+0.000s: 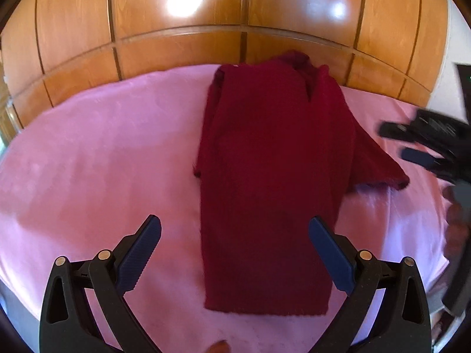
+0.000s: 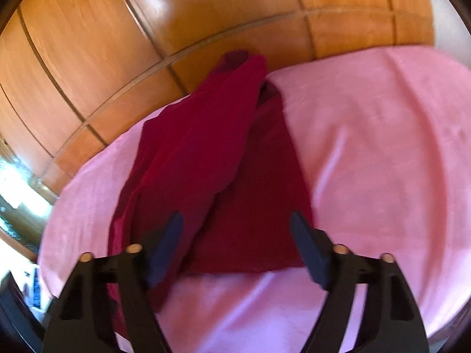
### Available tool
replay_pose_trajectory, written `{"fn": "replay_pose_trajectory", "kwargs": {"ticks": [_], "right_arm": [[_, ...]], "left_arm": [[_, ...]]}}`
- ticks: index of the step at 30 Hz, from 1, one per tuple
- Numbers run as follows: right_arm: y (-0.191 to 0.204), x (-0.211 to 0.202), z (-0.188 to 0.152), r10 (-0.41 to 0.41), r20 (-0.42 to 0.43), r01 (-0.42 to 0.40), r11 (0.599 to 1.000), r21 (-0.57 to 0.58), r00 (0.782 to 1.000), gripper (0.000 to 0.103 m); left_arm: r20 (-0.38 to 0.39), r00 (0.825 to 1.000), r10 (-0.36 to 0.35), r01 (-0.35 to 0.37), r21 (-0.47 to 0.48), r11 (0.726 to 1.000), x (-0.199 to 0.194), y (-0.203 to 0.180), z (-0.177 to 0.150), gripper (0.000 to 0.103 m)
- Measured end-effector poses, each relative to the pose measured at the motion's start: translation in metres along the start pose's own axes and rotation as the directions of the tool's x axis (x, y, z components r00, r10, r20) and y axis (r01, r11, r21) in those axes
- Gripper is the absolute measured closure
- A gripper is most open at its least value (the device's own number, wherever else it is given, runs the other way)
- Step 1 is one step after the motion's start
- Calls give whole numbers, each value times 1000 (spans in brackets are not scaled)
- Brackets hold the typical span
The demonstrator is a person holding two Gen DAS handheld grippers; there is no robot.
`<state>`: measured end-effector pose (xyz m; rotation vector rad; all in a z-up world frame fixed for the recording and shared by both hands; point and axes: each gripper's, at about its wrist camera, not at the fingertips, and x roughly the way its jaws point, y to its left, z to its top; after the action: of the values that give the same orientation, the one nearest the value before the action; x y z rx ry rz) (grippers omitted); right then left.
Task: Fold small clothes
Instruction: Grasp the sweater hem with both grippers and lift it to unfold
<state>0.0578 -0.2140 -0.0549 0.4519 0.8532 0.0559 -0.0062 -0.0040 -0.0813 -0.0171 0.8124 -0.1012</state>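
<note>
A dark red knit sweater (image 1: 273,176) lies on the pink bedspread (image 1: 103,153), folded lengthwise into a long strip, with one sleeve (image 1: 379,164) sticking out to the right. My left gripper (image 1: 235,223) is open and empty, hovering over the sweater's near end. My right gripper (image 1: 400,144) shows at the right edge of the left wrist view, open, just beyond the sleeve. In the right wrist view the right gripper (image 2: 237,220) is open and empty above the sleeve (image 2: 259,206) and the sweater (image 2: 191,153).
Glossy wooden wardrobe doors (image 1: 206,14) stand right behind the bed. The pink bedspread (image 2: 382,147) spreads wide to both sides of the sweater. A bright window area (image 2: 17,182) shows at the far left of the right wrist view.
</note>
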Motion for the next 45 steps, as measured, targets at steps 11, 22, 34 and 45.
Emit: {"fn": "replay_pose_trajectory", "kwargs": {"ticks": [11,22,34,45], "right_arm": [[29,58,19,132,-102,-136,991,-23,986,93],[-70,-38,85,-128,167,140,988,-65,978,95],[-181,-14,169,-468,159,458,884,98,869,33],[-114,-29,75,-50,17,50,998,-28,999,32]], "left_arm": [[-74,991,-109,115,74,991,13,-6,-14,97],[136,987,-81,107,-194,975,-24,115,88,97],[52,942,332,-278,-434,857,54,252,230,87],[30,998,-53,60,-334,941,74,183,145,37]]}}
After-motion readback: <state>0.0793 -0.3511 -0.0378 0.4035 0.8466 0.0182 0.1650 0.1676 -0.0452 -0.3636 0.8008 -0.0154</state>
